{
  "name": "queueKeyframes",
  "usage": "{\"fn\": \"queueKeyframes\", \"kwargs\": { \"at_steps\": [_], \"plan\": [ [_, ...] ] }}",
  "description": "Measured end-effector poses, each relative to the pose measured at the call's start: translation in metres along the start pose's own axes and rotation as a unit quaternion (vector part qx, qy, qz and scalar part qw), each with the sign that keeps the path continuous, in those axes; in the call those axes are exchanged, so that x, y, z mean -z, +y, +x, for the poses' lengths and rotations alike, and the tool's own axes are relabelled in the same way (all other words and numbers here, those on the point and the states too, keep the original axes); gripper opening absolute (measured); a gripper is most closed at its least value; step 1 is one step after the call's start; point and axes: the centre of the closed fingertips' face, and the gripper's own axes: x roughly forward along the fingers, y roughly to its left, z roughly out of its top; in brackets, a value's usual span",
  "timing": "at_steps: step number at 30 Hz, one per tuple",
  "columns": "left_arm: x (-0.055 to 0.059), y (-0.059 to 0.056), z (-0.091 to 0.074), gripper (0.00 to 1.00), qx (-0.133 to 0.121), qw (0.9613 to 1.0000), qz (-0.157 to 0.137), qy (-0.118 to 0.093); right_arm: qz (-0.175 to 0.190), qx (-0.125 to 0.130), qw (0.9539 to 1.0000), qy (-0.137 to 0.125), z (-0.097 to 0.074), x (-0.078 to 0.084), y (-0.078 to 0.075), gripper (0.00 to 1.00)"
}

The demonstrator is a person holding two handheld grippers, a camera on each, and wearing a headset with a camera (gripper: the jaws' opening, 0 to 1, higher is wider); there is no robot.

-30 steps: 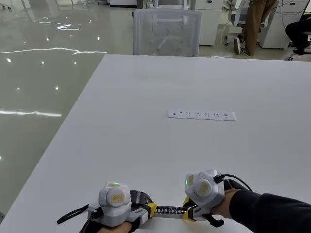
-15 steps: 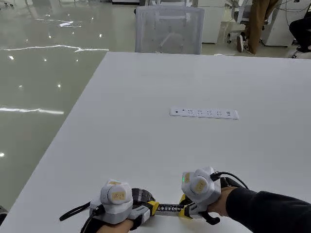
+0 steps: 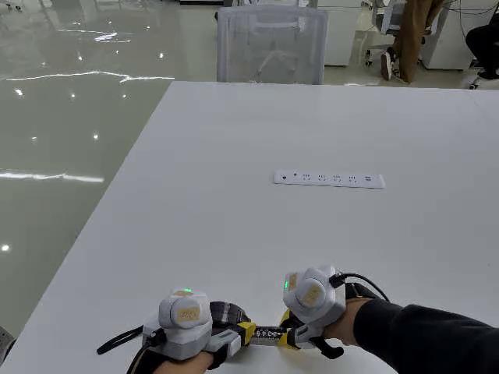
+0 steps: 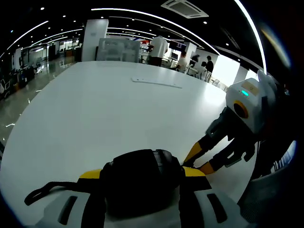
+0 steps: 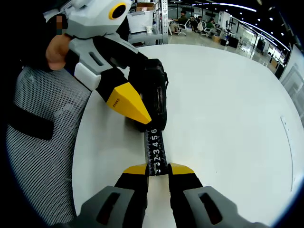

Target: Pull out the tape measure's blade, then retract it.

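A white desk carries a white power strip, lying flat a little right of the desk's middle. Beyond the desk's far edge stands a pale mesh-backed chair. Glossy floor spreads left of the desk, catching ceiling lights. Past the desk's far right corner stand a person's legs in brown trousers.

Black tape measure w/ yellow trim, case clamped betw. my left claw's jaws. Its blade, dark w/ white nos., is a short length out, straight, tip pinched in my right claw.
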Motion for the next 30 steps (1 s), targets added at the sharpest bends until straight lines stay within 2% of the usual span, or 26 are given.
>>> {"fn": "queueKeyframes", "kwargs": {
  "at_steps": [11,17,19,30],
  "plan": [
    [0.0003,-0.0005,0.0,0.58,0.003,1.0,0.001,0.003,-0.003,0.001,1.0,-0.005,0.0054,-0.0074,0.0028,0.13],
    [0.0007,-0.0009,-0.0001,0.58,0.002,1.0,0.005,0.003,-0.011,-0.003,0.9999,-0.01,0.0041,-0.0061,0.0046,0.13],
    [0.0005,-0.0011,-0.0003,0.58,0.002,1.0,0.005,0.003,0.002,-0.002,0.9999,-0.014,0.0035,-0.0059,0.004,0.14],
    [0.0003,-0.0012,0.0001,0.58,0.004,1.0,0.007,0.002,-0.001,0.001,0.9998,-0.021,0.0012,-0.0017,0.0066,0.12]
  ]
}}
